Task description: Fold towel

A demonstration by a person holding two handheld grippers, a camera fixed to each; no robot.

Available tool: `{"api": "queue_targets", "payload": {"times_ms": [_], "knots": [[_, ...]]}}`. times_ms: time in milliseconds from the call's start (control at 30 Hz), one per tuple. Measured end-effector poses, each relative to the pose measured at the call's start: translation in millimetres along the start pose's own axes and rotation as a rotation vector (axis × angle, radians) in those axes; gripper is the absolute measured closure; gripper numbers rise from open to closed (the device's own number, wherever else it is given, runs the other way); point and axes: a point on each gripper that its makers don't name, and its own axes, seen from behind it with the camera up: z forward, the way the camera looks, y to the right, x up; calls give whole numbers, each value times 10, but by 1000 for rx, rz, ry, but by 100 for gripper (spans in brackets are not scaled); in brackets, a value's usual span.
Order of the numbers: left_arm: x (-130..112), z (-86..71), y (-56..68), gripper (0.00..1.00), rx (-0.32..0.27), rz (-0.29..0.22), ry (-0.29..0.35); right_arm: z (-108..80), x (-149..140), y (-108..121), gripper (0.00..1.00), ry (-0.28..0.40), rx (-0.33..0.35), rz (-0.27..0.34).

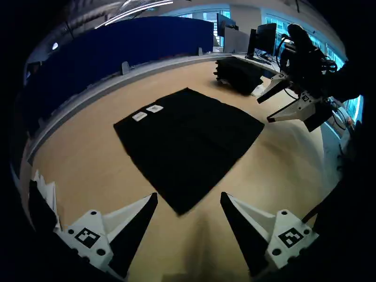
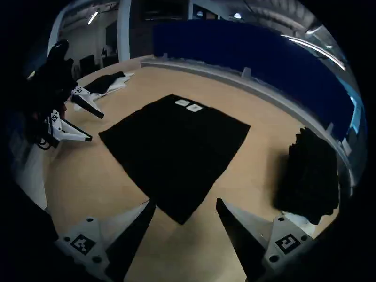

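Note:
A black towel (image 1: 188, 141) lies spread flat on the wooden table (image 1: 94, 164), with two small white labels (image 1: 146, 113) near its far corner. My left gripper (image 1: 188, 202) hovers open just above the towel's near corner, nothing between its fingers. In the left gripper view my right gripper (image 1: 267, 109) hangs open off the towel's right corner. From the right gripper view the same towel (image 2: 174, 145) lies flat, my right gripper (image 2: 184, 209) open above its near corner, and my left gripper (image 2: 96, 126) stands open at the towel's left side.
A stack of folded black towels (image 2: 312, 174) sits on the table to the right in the right gripper view, seen far off as towels (image 1: 239, 75) in the left gripper view. Another dark cloth pile (image 2: 105, 82) lies far left. A blue partition (image 1: 117, 47) runs behind the table.

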Motion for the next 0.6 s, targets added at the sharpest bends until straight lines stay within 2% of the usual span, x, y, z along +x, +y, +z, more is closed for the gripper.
{"api": "queue_targets", "payload": {"times_ms": [200,400,500,600], "knots": [[-106,79,-19,1,-12,-45,-42,62,-112,-13,0,-38,9,23],[-159,101,-19,1,-19,-81,-73,75,-173,-32,0,-51,13,11],[-198,111,-35,1,-17,-89,-91,75,-209,-59,1,-55,15,6],[-230,116,-55,1,-14,-73,-101,74,-240,-85,2,-60,16,3]]}}
